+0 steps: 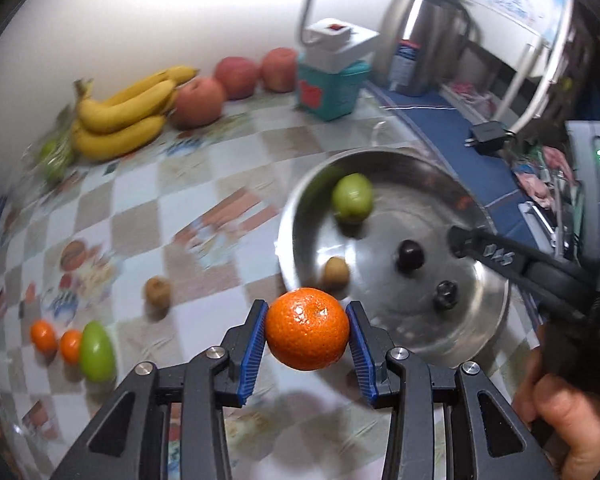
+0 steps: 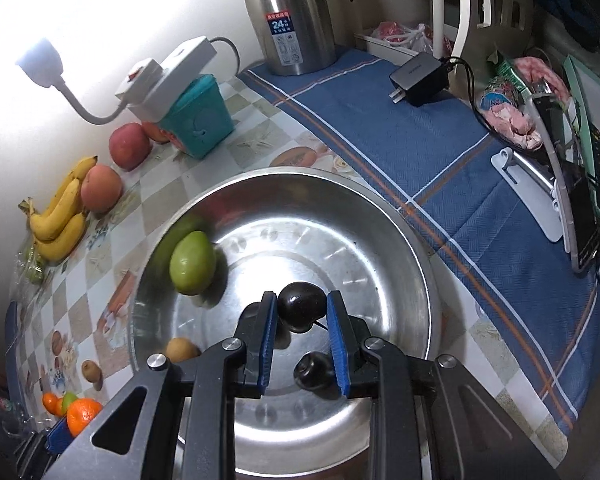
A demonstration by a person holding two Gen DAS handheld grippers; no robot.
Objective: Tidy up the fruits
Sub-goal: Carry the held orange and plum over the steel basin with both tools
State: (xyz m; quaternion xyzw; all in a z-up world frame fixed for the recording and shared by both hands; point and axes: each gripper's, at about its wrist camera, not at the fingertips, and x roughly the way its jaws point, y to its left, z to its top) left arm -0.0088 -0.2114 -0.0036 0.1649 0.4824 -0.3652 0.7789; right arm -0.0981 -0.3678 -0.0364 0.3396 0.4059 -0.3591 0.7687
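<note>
Your tongs each clamp a fruit
Left tongs point(image 1: 307, 330) grip the tangerine point(image 1: 307, 329); right tongs point(image 2: 302, 312) pinch a dark plum point(image 2: 301, 307) over the steel bowl point(image 2: 400, 236), the plum's underside hidden

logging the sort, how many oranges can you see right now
3. One orange is gripped in the left tongs beside the steel bowl. Two smaller oranges sit on the checkered tablecloth next to a green fruit. Others may be hidden.

Orange mandarin point(image 1: 307, 329), silver bowl point(image 2: 384, 216), yellow bananas point(image 1: 120, 118), blue striped cloth point(image 2: 440, 148), possibly near-black plum point(image 2: 302, 307).
</note>
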